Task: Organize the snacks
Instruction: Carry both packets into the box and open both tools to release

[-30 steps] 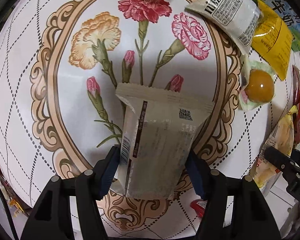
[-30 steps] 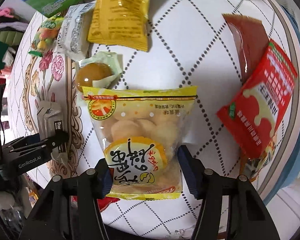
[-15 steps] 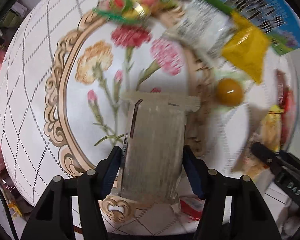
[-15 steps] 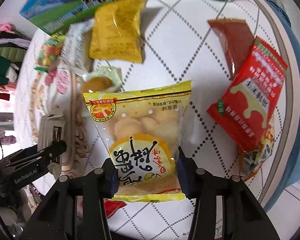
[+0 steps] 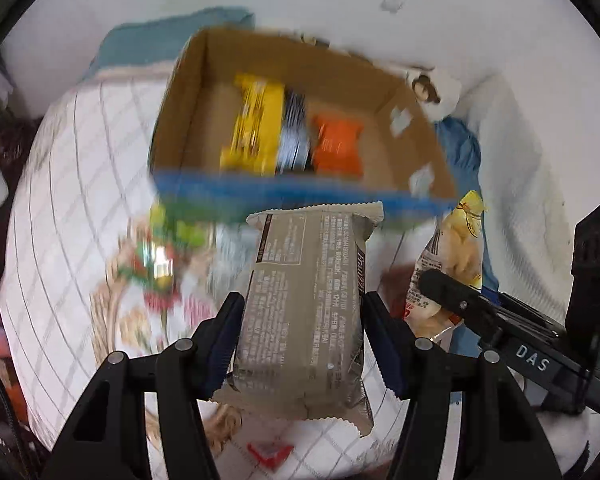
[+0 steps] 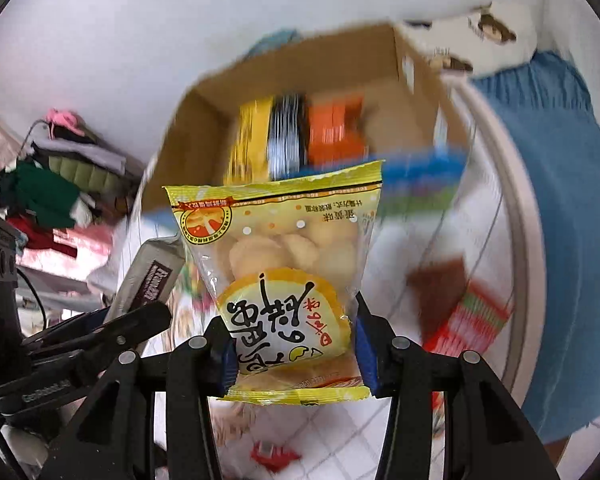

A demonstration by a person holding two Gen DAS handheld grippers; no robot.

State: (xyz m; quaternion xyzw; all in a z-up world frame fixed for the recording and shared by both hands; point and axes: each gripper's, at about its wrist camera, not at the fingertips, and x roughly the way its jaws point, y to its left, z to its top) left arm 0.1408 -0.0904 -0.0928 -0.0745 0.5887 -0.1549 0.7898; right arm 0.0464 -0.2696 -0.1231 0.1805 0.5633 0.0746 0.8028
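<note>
While motion blur smears the open brown cardboard box (image 5: 188, 92) and its yellow, striped and orange packets, both grips read clearly. The left gripper (image 5: 302, 344) pinches a grey-beige printed wrapper bar (image 5: 306, 308) between its blue pads, long axis pointing away toward the box. The right gripper (image 6: 292, 350) clamps a yellow clear-windowed biscuit bag (image 6: 284, 264), likewise lengthwise.

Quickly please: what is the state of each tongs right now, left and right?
Left tongs: closed on the grey-brown packet.
Right tongs: closed on the yellow snack bag.
</note>
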